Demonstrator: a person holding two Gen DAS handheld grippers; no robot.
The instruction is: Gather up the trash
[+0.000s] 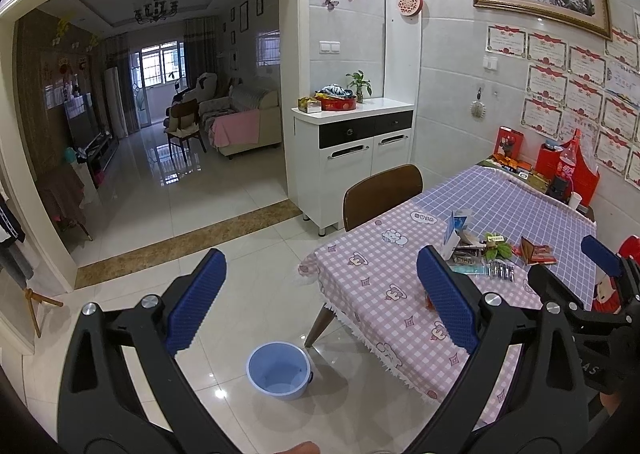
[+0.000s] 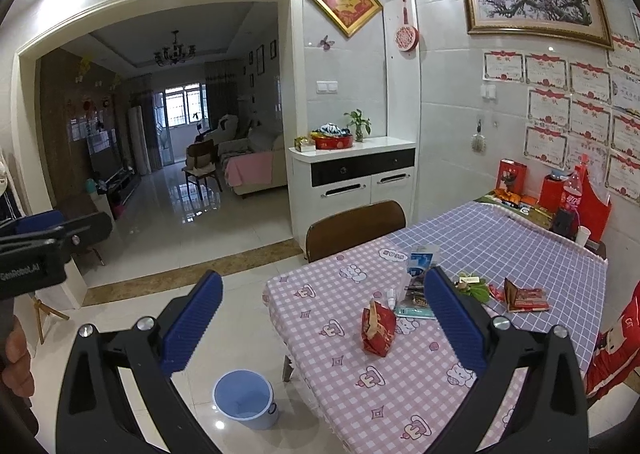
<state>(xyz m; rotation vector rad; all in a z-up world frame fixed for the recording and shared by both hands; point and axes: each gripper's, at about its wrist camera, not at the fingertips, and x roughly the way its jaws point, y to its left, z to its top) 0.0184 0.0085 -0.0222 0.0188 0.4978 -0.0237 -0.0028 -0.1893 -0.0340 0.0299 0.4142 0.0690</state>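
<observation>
The right wrist view shows a crumpled red paper bag (image 2: 378, 330) standing on the pink check of the worktop (image 2: 360, 382), between the spread fingers of the right tool (image 2: 324, 328), which grips nothing. In the left wrist view that bag is almost hidden behind the blue ribbed pad of the left tool (image 1: 322, 304), also wide open and empty; the right tool (image 1: 600, 254) juts in at the far right there.

On the glossy white floor tiles, beside the worktop's corner, stands a round pale blue plastic bucket (image 1: 279, 370). The fringed tablecloth turns from pink gingham with cartoon prints to lilac grid farther back. Mid-worktop lies a trash heap: a blue-and-white carton (image 1: 454, 232), wrappers, green leaves (image 1: 498, 250), and a red packet (image 1: 536, 254). A brown chair (image 1: 382, 192) is tucked in behind.
</observation>
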